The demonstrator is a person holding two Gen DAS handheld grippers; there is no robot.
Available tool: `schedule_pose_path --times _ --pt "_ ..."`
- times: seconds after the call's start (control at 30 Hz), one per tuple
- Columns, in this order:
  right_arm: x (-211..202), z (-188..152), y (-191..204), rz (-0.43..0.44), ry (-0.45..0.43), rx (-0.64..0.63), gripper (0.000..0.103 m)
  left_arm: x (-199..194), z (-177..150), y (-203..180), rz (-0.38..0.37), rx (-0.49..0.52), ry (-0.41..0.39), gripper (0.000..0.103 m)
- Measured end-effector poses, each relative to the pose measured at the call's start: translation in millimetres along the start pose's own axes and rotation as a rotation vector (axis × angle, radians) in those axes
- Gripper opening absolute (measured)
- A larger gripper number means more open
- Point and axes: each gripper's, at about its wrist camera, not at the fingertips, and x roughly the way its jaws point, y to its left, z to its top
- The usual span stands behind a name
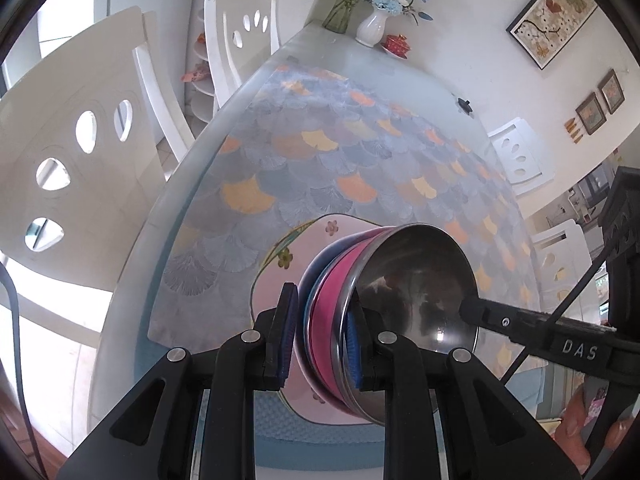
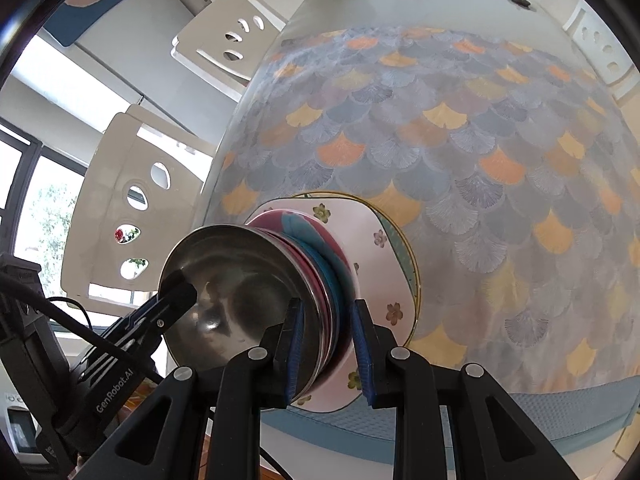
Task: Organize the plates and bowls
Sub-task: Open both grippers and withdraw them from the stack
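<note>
A steel bowl (image 1: 416, 280) (image 2: 240, 280) is nested in a pink bowl (image 1: 332, 320) and a blue bowl (image 2: 320, 272). The stack rests on a pink flowered plate (image 1: 272, 292) (image 2: 380, 264), which lies on another plate with a teal, gold-edged rim (image 2: 404, 248). My left gripper (image 1: 322, 340) is shut on the near rims of the nested bowls, one pad inside the steel bowl and one outside the blue bowl. From the opposite side my right gripper (image 2: 328, 352) grips the rims the same way. Each view shows the other gripper's finger (image 1: 492, 316) (image 2: 176, 300) reaching into the steel bowl.
The plates sit near the front edge of a table (image 2: 460, 140) covered by a fan-patterned cloth under glass. White chairs (image 1: 80, 140) (image 2: 132, 208) stand along its left side. Vases (image 1: 372, 26), a red cup on a saucer (image 1: 396, 46) and a small black object (image 1: 464, 105) are at the far end.
</note>
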Motion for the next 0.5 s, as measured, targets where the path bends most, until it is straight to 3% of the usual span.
schedule_pose_path --times 0.33,0.5 --pt "5.8 -3.2 -10.3 0.000 0.020 0.050 0.024 3.8 3.4 1.0 -0.019 0.003 0.013 0.019" --pt "-1.3 -3.4 -9.7 0.006 0.003 0.064 0.024 -5.3 7.2 -5.9 -0.020 0.047 -0.018 0.019"
